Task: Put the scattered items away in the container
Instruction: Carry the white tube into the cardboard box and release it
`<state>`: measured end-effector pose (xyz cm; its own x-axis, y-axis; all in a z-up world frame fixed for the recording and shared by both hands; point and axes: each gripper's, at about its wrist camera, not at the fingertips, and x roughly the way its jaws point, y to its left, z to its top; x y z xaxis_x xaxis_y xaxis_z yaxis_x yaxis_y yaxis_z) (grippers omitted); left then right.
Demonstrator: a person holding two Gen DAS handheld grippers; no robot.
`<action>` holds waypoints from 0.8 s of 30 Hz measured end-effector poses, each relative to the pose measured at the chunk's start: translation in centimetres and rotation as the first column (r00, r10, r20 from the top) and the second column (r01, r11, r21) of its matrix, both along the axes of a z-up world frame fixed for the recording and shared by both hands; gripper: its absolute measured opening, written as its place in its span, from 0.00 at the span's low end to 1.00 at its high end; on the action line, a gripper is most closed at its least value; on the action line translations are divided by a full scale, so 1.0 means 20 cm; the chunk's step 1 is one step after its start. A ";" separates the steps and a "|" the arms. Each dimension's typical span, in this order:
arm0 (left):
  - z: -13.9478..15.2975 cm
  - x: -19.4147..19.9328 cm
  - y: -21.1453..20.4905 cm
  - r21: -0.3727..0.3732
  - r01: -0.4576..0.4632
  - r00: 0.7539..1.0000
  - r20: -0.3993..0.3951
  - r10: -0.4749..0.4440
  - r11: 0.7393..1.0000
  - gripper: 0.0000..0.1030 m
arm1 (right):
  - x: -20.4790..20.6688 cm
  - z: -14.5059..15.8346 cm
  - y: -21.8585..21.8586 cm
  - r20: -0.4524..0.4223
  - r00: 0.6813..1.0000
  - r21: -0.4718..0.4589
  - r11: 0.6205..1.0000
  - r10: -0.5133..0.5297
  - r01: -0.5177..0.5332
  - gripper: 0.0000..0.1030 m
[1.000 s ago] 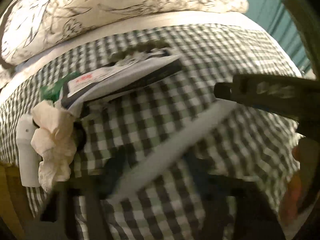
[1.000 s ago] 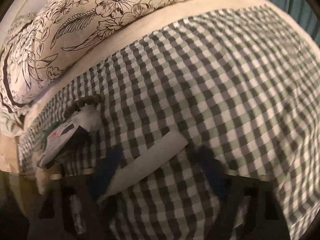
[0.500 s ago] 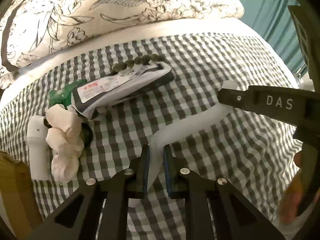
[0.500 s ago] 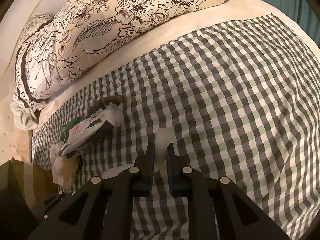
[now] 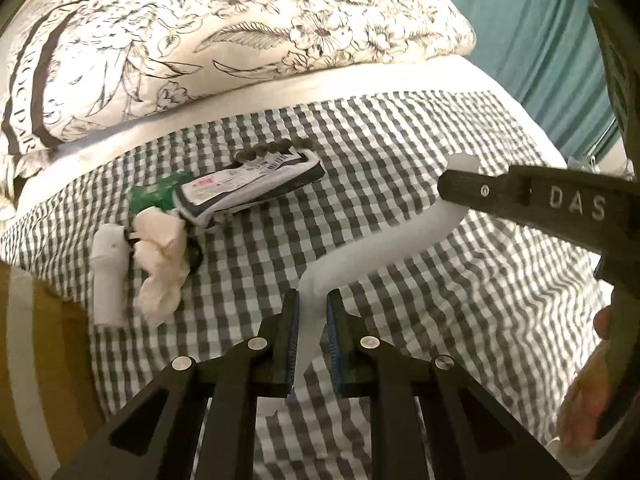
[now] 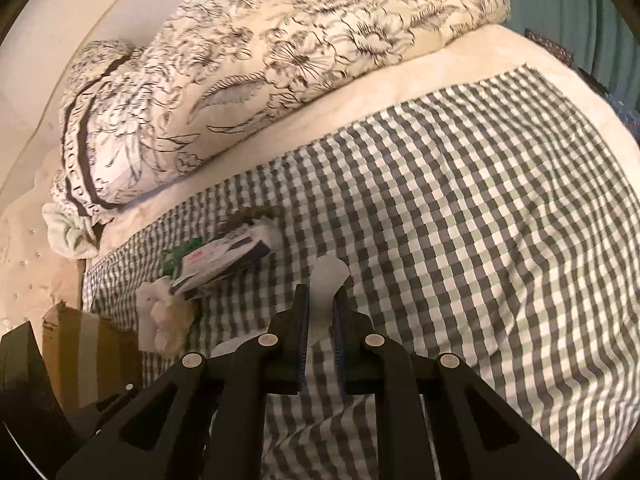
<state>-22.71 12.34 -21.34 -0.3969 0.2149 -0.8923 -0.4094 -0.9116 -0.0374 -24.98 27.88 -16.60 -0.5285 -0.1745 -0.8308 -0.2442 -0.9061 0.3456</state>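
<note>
White strip (image 5: 384, 240) pinched at both ends, near end between pads of left gripper (image 5: 312, 320), far end in right gripper (image 6: 320, 312), suspended above checked blanket (image 5: 440, 140). Remaining clutter, namely pouch (image 5: 248, 188), crumpled tissue (image 5: 160, 252) and white tube (image 5: 106, 276), at left near cardboard container (image 6: 88, 344). Risk: strip slipping or tearing if grippers diverge; thin, flexible material.

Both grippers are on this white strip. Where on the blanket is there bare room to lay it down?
Bare check blanket runs right of the white strip, up to the cream sheet below the floral pillow. The left edge is crowded: pouch, crumpled tissue, white tube, beside the cardboard box.
</note>
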 end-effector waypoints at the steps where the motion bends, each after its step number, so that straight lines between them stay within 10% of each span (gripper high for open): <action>1: 0.02 0.01 -0.01 -0.004 -0.009 1.000 -0.009 0.009 1.000 0.13 | 0.02 0.03 -0.02 -0.001 1.000 0.005 1.000 0.005 -0.005 0.11; 13: 0.48 0.19 -0.44 0.021 -0.131 0.989 -0.073 0.132 0.991 0.13 | 0.08 0.54 -0.46 -0.078 0.977 0.062 0.979 0.199 -0.195 0.11; 24: 0.91 0.20 -1.15 0.040 -0.361 0.919 -0.153 0.363 0.932 0.13 | 0.05 0.85 -1.19 -0.186 0.897 0.063 0.916 0.401 -0.396 0.11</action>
